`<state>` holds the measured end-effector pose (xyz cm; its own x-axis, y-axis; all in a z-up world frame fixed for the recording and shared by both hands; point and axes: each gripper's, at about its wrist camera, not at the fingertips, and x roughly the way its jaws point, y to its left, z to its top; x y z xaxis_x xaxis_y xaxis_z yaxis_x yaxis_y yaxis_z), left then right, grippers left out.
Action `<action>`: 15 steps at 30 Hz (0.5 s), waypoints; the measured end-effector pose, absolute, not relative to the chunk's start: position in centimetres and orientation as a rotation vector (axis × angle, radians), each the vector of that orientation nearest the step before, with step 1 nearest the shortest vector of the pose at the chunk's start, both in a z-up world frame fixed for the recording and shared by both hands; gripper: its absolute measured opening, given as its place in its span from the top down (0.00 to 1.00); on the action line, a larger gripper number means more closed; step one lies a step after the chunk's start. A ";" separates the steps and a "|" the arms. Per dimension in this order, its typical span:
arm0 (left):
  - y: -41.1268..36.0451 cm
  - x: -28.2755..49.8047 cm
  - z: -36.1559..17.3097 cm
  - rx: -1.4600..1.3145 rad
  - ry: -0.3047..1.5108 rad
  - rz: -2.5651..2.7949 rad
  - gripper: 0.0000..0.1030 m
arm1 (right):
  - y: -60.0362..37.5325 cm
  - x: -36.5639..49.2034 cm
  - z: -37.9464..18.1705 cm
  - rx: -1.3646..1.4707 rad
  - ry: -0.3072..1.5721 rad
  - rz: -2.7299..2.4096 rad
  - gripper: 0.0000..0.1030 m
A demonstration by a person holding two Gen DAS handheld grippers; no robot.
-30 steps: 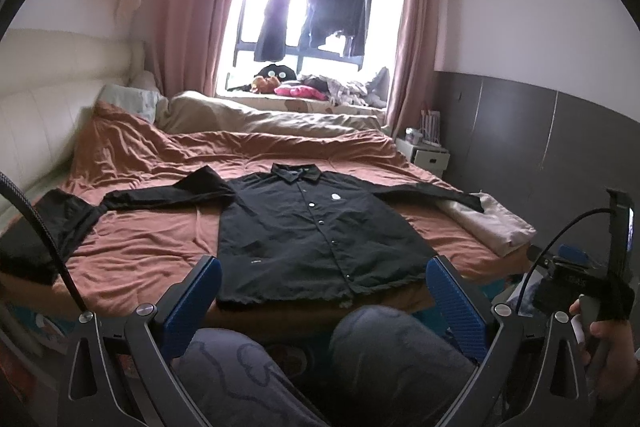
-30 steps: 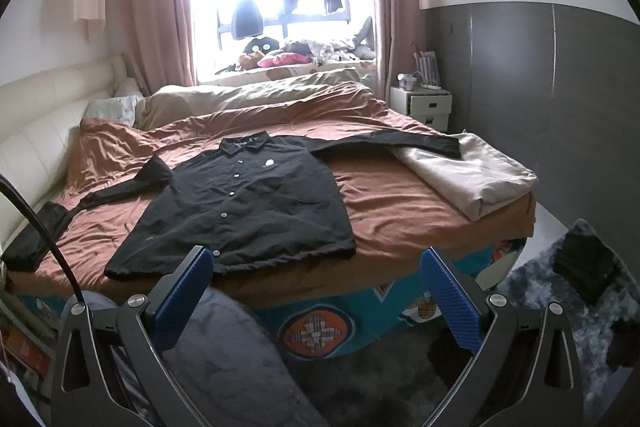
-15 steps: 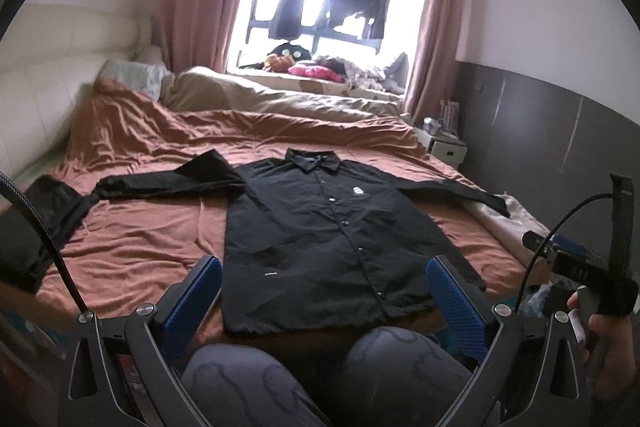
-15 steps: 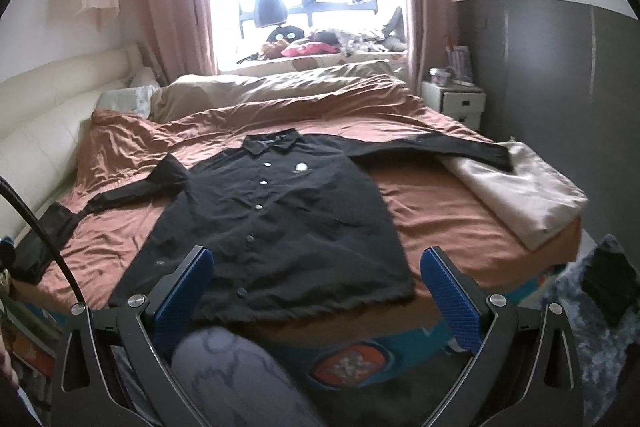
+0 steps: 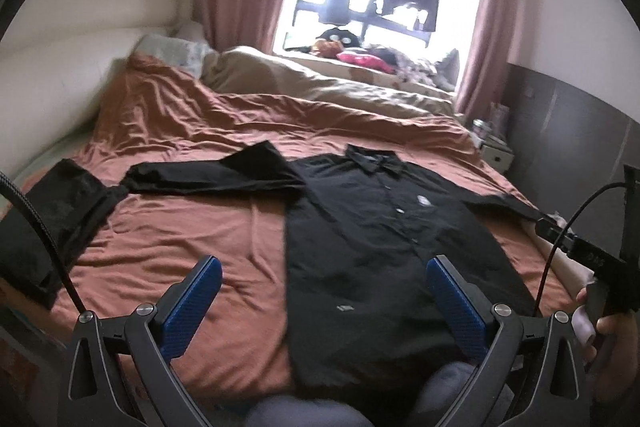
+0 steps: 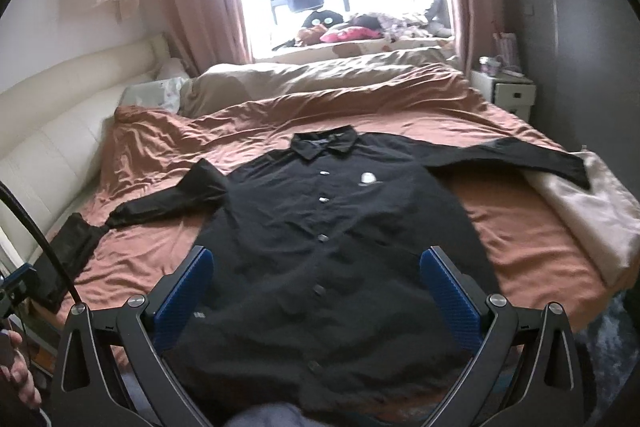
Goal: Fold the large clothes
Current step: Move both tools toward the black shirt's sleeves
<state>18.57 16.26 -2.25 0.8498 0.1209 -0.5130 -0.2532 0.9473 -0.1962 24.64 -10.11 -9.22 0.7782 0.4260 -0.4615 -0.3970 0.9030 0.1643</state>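
A large black button-up shirt (image 5: 372, 239) (image 6: 320, 227) lies flat, front up, on the rust-brown bedspread (image 5: 192, 227) (image 6: 528, 239), collar toward the window and both sleeves spread wide. My left gripper (image 5: 324, 291) hovers open above the hem, straddling the shirt's left edge and bare sheet. Over the lower middle of the shirt my right gripper (image 6: 316, 285) hangs open too. Nothing sits between either pair of blue-padded fingers (image 5: 192, 303) (image 6: 448, 291). The other gripper and a hand (image 5: 608, 327) show at the left view's right edge.
A folded beige blanket (image 6: 592, 211) lies under the right sleeve's cuff at the bed's right edge. Another dark garment (image 5: 52, 223) rests at the left sleeve's end. Beige duvet (image 6: 320, 79), cream headboard (image 6: 60, 131) left, white nightstand (image 6: 512, 95) right. The person's knees (image 5: 312, 411) press against the bed.
Both grippers have moved forward and up over the bed, so the shirt now fills the lower views. The left gripper has shifted left. Both stay open.
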 end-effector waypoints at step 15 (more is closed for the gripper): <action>28.8 25.1 -3.1 -0.337 0.560 0.354 0.04 | -2.5 36.9 -11.0 0.201 0.653 0.558 0.00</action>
<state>25.05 28.81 -3.11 0.7902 0.2321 -0.5672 -0.4125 0.8859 -0.2122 36.86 -2.49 -10.96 0.6544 0.5501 -0.5188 -0.4273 0.8351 0.3465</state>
